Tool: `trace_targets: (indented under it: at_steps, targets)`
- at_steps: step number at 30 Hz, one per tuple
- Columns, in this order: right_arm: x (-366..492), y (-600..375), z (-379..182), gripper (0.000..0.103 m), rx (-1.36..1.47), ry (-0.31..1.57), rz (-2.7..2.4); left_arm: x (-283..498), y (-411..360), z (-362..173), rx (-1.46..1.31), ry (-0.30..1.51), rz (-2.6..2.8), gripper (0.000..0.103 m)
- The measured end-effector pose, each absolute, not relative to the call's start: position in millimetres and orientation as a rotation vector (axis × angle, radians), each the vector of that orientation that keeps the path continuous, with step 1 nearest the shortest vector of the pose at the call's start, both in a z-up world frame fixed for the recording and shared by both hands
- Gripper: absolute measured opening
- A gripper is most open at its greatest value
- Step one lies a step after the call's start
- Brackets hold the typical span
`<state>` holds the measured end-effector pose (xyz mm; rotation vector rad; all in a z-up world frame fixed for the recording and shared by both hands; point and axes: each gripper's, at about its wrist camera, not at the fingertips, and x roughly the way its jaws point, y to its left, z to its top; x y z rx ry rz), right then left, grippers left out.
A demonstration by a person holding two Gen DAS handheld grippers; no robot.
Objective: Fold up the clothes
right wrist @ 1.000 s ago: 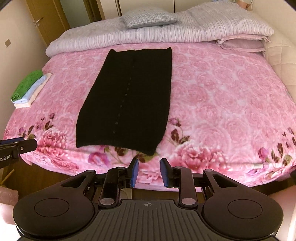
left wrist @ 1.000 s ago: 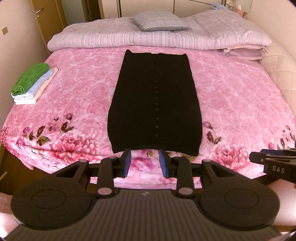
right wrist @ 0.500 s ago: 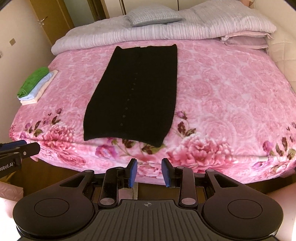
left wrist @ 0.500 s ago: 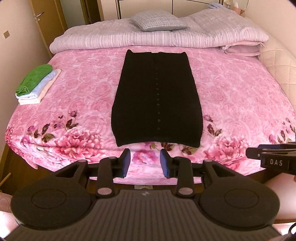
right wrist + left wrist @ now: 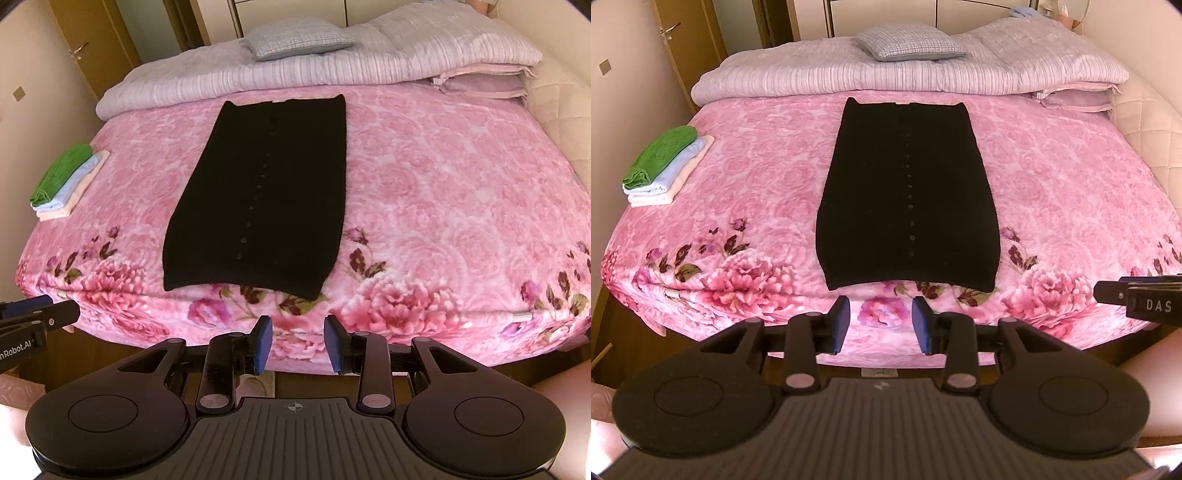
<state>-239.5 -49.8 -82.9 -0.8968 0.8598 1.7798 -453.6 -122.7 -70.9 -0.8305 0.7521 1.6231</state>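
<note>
Lying flat, black garment (image 5: 908, 195) ends near pink bedspread (image 5: 1071, 192) edge.

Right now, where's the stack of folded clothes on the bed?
In both wrist views the folded stack sits at the bed's left edge, green piece on top, well left of the black garment and apart from it.

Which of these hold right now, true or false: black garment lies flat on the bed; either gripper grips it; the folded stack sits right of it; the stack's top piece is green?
1. The black garment lies flat on the pink bedspread. True.
2. A gripper grips it. False: left gripper and right gripper hold nothing, short of its near hem.
3. The folded stack sits right of it. False: it lies to its left.
4. The stack's top piece is green. True.
</note>
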Motion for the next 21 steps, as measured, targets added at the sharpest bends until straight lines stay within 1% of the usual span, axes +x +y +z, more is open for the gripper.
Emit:
trace_targets:
  at_steps: [6,11,17,21]
  targets:
    - [-237,-29,-91,0.035,-0.869,0.888,1.751,-469,-105,-79,-0.826,0.732,1.599,0.032]
    - [-243,2,-102,0.035,-0.821,0.916,1.748,-491,-74,-94,-0.843,0.731,1.574,0.032]
    - [-275,62,-133,0.035,-0.819,0.946,1.780,-525,-1,-130,-0.861,0.748,1.505,0.032]
    - [-311,117,-173,0.035,-0.896,0.997,1.736,-544,69,-167,-0.871,0.795,1.398,0.031]
